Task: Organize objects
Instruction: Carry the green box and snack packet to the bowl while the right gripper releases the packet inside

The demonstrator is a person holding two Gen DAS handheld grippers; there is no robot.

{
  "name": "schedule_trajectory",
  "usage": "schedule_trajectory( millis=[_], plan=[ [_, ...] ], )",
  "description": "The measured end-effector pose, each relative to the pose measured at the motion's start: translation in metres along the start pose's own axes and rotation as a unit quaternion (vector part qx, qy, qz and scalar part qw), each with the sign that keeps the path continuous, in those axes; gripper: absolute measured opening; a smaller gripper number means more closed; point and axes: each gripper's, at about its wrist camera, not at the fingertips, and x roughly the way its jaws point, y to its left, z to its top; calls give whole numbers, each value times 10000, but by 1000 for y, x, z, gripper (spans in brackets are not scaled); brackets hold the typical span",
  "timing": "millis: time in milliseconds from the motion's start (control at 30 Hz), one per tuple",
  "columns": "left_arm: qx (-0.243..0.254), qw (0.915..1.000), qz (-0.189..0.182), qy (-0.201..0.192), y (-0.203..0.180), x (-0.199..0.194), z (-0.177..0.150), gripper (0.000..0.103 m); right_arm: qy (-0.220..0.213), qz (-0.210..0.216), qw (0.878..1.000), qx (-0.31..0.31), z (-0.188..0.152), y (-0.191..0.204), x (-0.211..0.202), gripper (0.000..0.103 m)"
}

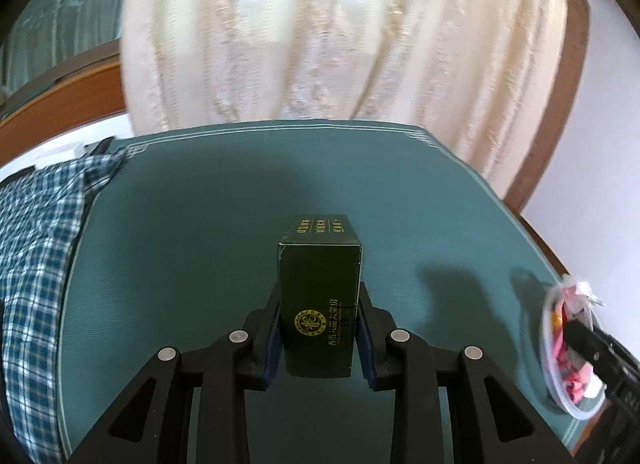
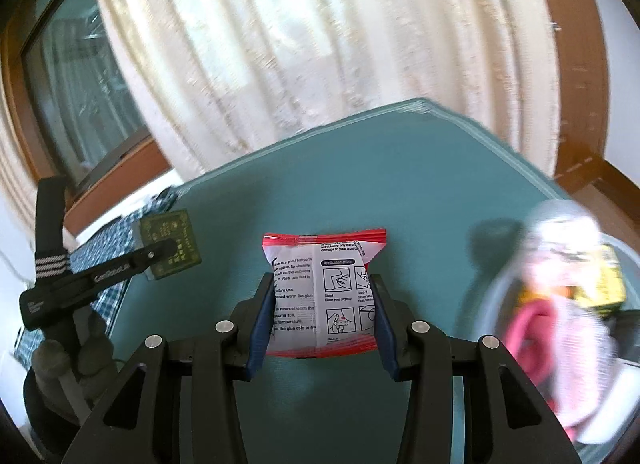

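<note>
In my left wrist view, the left gripper (image 1: 319,318) is clamped on a dark green box (image 1: 320,284) with gold lettering; both blue pads press its long sides and the box sticks out forward past the fingertips, held above the teal mat (image 1: 240,192). Near my right edge in that view I see a clear plastic container (image 1: 568,348) with pink and red items in it, resting on the mat, with part of the other black gripper just in front of it. On the near left lies a blue-and-white checked cloth (image 1: 36,256), reaching up along the mat's left edge.

In my right wrist view, the right gripper (image 2: 322,306) is closed on a white packet (image 2: 324,292) with red zip edges and printed instruction drawings; the pads squeeze its two sides and it hangs over the teal mat (image 2: 360,168). To the right, blurred, is the clear container (image 2: 568,304), holding pink things and something yellow. To the left I see the left gripper (image 2: 168,254) from the side with the green box (image 2: 170,242) in it, and a gloved hand (image 2: 68,348) around its handle, above the checked cloth (image 2: 116,232).

Farther off, beyond the mat's far edge, hangs a cream curtain (image 1: 340,36), with a brown wooden window frame (image 2: 580,76) to the right and dark window glass (image 2: 80,84) to the left.
</note>
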Motion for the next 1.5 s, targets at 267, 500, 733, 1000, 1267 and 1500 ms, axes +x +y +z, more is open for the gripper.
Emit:
schedule_trajectory(
  millis=[267, 500, 733, 1000, 1267, 1500],
  plan=[
    [461, 9980, -440, 16, -58, -9, -4, 33, -467, -770, 9958, 153, -6, -51, -56, 46],
    [867, 9913, -987, 121, -111, -18, -10, 33, -526, -1362, 9879, 522, -9, -102, -71, 46],
    [1375, 9820, -1282, 172, -160, -24, -19, 33, -447, -1612, 9847, 493, -12, -122, -66, 46],
    [1613, 9765, -1414, 200, -186, -27, -22, 33, -296, -1655, 9850, 395, -14, -140, -53, 46],
    [1805, 9702, -1593, 289, -208, -24, -26, 33, -248, -1702, 9839, 486, -15, -153, -54, 59],
    [1972, 9610, -1889, 433, -229, -20, -33, 33, -399, -1616, 9834, 718, -11, -164, -63, 69]
  ],
)
